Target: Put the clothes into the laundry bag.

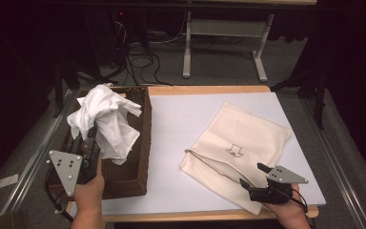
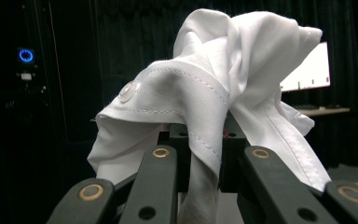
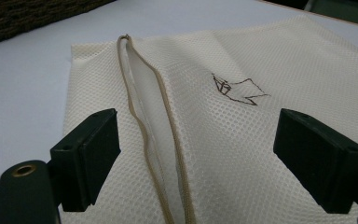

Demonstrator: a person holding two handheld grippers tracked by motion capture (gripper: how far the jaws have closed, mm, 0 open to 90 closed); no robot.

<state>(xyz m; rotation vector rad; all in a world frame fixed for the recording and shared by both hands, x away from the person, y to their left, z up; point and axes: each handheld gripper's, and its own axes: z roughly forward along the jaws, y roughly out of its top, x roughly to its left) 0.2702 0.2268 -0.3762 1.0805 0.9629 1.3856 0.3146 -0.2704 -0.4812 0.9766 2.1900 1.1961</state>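
White garment (image 1: 106, 119) lifted clear above wicker basket (image 1: 138, 167) at left, pinched between closed jaws of left gripper (image 1: 88, 143). Mesh laundry bag (image 1: 238, 148) flat on white table sheet (image 1: 171, 129) at right, zipper mouth (image 3: 154, 140) partly open. Right gripper (image 1: 255, 179) at near edge of bag, jaws spread wide, holding nothing. Extraction judged done; bag opening and insertion remaining.

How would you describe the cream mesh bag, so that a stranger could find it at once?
On the white table top, look right of the dark wicker basket. The cream mesh bag lies flat there, in front of the open right gripper. Unlike the white garment held by the left gripper, it has an open zip and a small drawn mark.
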